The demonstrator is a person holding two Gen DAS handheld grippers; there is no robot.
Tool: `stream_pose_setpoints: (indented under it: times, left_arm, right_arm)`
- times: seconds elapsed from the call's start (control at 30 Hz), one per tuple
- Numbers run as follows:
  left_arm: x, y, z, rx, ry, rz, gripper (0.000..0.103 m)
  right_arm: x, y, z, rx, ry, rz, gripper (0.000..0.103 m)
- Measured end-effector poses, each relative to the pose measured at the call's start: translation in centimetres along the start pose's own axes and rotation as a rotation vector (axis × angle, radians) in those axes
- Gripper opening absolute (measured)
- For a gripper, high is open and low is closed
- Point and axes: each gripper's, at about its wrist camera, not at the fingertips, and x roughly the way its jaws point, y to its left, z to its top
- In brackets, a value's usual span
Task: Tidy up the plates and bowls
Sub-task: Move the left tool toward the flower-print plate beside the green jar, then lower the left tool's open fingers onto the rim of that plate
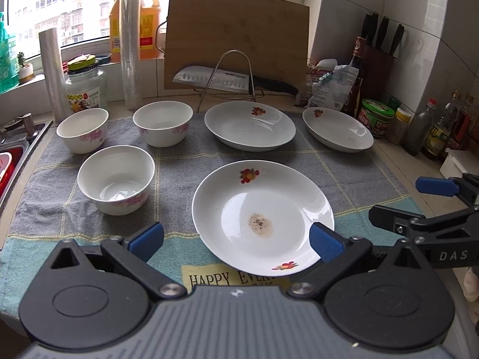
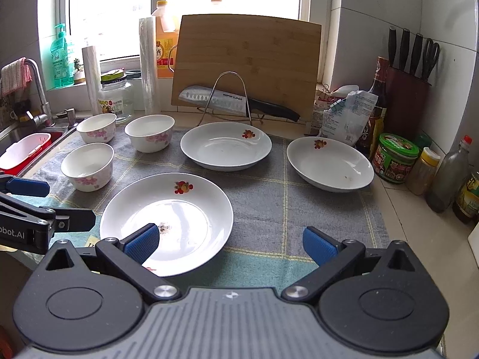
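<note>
My left gripper [image 1: 236, 239] and right gripper [image 2: 230, 243] hover released over the cloth's [image 1: 179, 155] near edge; a stained plate [image 1: 263, 218] lies between them, three bowls [image 1: 116, 179] toward the left edge, two plates [image 1: 250, 125] along the far edge

The plates [image 1: 263, 218] were white with red-orange flowers, the bowls [image 1: 116, 179] white with pink blossoms, the cloth [image 1: 344, 173] grey-teal with yellow checks.
</note>
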Motion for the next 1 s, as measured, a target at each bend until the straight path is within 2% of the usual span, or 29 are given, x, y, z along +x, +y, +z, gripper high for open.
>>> stream_pose_setpoints:
  times: [0.07, 0.23, 0.5, 0.7, 1.0]
  left_arm:
    - [0.5, 0.1, 0.4, 0.023, -0.011, -0.028, 0.102]
    - [2.1, 0.0, 1.5, 0.089, -0.015, -0.043, 0.102]
    - [5.4, 1.2, 3.4, 0.154, 0.022, -0.117, 0.102]
    - [6.9, 1.2, 4.3, 0.183, 0.035, -0.18, 0.102]
    - [8.4, 0.4, 5.1, 0.19, 0.052, -0.211, 0.102]
  right_arm:
    - [0.5, -0.1, 0.1, 0.006, 0.005, -0.006, 0.103]
    - [2.4, -0.5, 0.2, 0.031, 0.039, -0.064, 0.103]
    - [4.2, -1.4, 0.7, 0.076, 0.09, -0.17, 0.103]
    - [4.3, -1.4, 0.8, 0.094, 0.111, -0.227, 0.103]
    - [5.0, -2.2, 1.1, 0.123, 0.132, -0.268, 0.103]
